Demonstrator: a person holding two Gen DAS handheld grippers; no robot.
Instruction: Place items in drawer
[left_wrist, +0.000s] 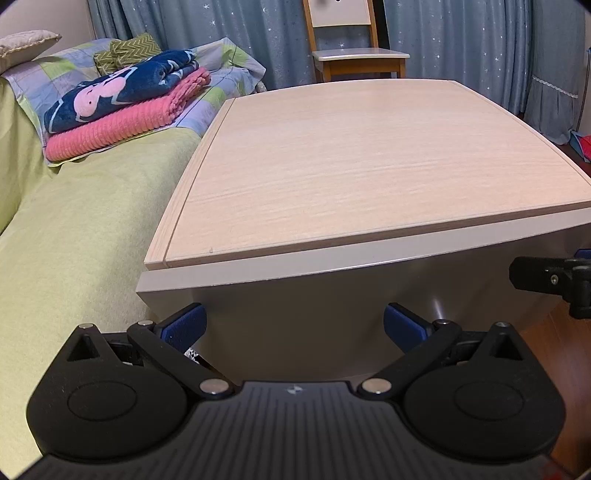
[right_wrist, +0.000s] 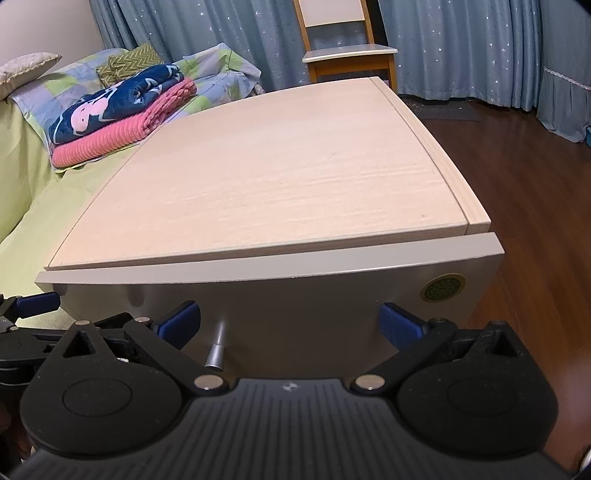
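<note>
- Blue star curtains (left_wrist: 258, 33) and a wooden chair (left_wrist: 354, 55) stand far behind the pale nightstand top (left_wrist: 369, 158).
- Its grey drawer front (right_wrist: 295, 314) is near me, with a metal knob (right_wrist: 216, 349).
- My left gripper (left_wrist: 295, 326) is spread wide, empty.
- My right gripper (right_wrist: 290, 325) also gapes, the knob just inside its left finger.

The left gripper (left_wrist: 294, 326), fingers (left_wrist: 184, 325) spread wide, faces the nightstand's grey drawer front (left_wrist: 314, 314).

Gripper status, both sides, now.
Left gripper: open, holding nothing.
Right gripper: open, holding nothing, in front of the drawer front near its metal knob.
</note>
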